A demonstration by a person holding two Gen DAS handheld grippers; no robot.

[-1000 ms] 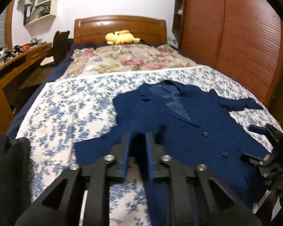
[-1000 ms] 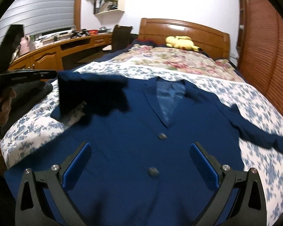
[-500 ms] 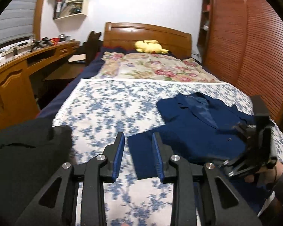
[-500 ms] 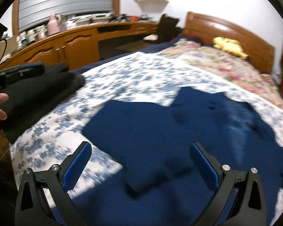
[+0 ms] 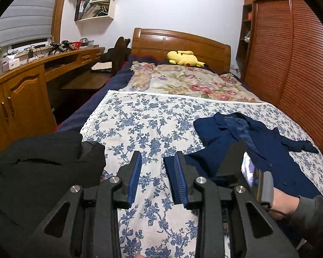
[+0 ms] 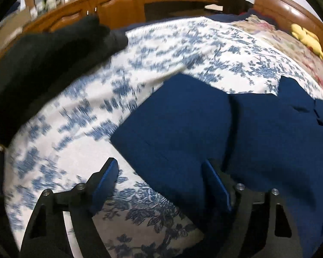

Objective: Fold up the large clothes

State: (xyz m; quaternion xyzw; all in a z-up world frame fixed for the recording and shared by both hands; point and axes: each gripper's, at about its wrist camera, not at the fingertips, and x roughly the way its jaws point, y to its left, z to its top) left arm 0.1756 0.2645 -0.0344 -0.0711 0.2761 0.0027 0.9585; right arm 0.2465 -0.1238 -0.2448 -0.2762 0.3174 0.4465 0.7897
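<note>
- At nine o'clock in my left wrist view a heap of black clothing lay on the near edge of the bed, just beside the floral bedspread.
- Beyond it, at ten o'clock, a wooden counter ran along the wall under the window blind.
- My left tongs pointed down the bed at six o'clock with a narrow gap between the blue pads; only bedspread showed between them, and they held nothing.
- The right-hand pad sat just against the folded-in sleeve edge of the navy jacket in that view; I could not tell whether it touched.
- The jacket lay flat at three o'clock, collar toward the headboard, its far sleeve stretched out toward the louvred wardrobe.
- A yellow plush toy rested at twelve o'clock by the headboard, well apart from the jacket.
- A person's hand and grey sleeve at four o'clock carried the second tool low over the jacket's hem.
- In the blurred right wrist view, my right tongs stood wide but were closing, the corner of the folded navy panel reaching between the pads.
- The left pad was over bare bedspread and clear of the cloth; the right pad lay at the cloth, contact unclear, so no grip was made.
</note>
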